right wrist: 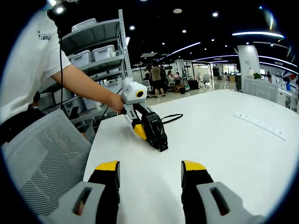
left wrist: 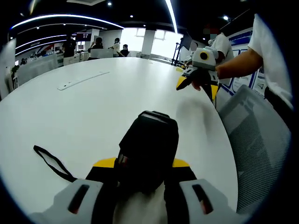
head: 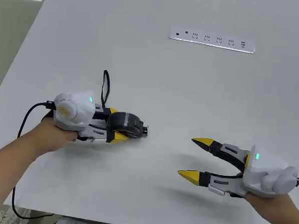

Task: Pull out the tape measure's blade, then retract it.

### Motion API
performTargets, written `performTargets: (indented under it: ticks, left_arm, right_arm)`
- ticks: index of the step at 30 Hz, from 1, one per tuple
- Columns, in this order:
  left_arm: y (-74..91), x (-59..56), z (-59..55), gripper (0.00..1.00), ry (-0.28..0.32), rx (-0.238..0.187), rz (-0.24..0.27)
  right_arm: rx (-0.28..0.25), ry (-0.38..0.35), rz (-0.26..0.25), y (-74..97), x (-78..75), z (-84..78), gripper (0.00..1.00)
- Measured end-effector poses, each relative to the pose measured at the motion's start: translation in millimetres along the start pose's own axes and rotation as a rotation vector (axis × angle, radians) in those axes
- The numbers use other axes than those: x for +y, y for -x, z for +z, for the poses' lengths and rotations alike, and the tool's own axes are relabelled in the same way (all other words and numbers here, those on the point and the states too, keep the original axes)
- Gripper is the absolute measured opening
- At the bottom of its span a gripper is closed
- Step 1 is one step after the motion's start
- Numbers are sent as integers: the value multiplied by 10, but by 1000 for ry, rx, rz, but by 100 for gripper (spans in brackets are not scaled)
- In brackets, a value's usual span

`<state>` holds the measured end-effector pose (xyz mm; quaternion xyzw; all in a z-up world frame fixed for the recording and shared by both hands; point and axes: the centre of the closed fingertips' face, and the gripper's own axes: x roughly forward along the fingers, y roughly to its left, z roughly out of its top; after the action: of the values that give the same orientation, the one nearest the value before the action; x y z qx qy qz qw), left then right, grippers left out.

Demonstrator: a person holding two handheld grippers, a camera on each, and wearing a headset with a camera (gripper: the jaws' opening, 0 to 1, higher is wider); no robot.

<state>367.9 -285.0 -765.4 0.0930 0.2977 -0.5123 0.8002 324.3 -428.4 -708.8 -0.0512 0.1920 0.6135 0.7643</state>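
One workbench (head: 191, 84): a white top across nearly the whole head view. It gives a flat, bare run for a straight pull.
Power strip (head: 212, 39): flat at the upper right of the head view, well apart from the work. I judge it has no part in this task.
Left gripper (head: 118, 124): left of centre in the head view, jaws clamped on the sides of the tape measure (head: 128, 122), low at the table. Whether the case rests on the top I cannot tell. The grip looks meant as an anchor, so the case stays put while the blade is drawn.
Right gripper (head: 195, 158): lower right of the head view, jaws spread wide with nothing between them. The yellow tips point toward the case but are well apart from it, seemingly ready to take the blade's end.
Tape measure: a black case whose mouth faces the right gripper, which suits a pull straight across.
Wrist strap (head: 106, 87): a dark loop running from the case toward the top of the frame, clear of the pull line.
Blade hook (head: 144, 131): a small tip at the case's right end. The blade looks fully in, so the pull-out is not yet begun.
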Motion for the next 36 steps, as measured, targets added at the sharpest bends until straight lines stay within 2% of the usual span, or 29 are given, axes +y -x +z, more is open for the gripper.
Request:
performTargets:
  ticks: [11,17,36]
  left_arm:
    - [0,-7,-14,34,-16,28,-14]
    - [-1,-8,-14,34,-21,28,-16]
    - [-1,-6,-21,34,-27,36,-18]
  right_arm:
    - [2,26,26,-185,-93,4,50]
    - [-1,31,27,-265,-181,-18,48]
    - [13,49,52,-524,-303,-121,42]
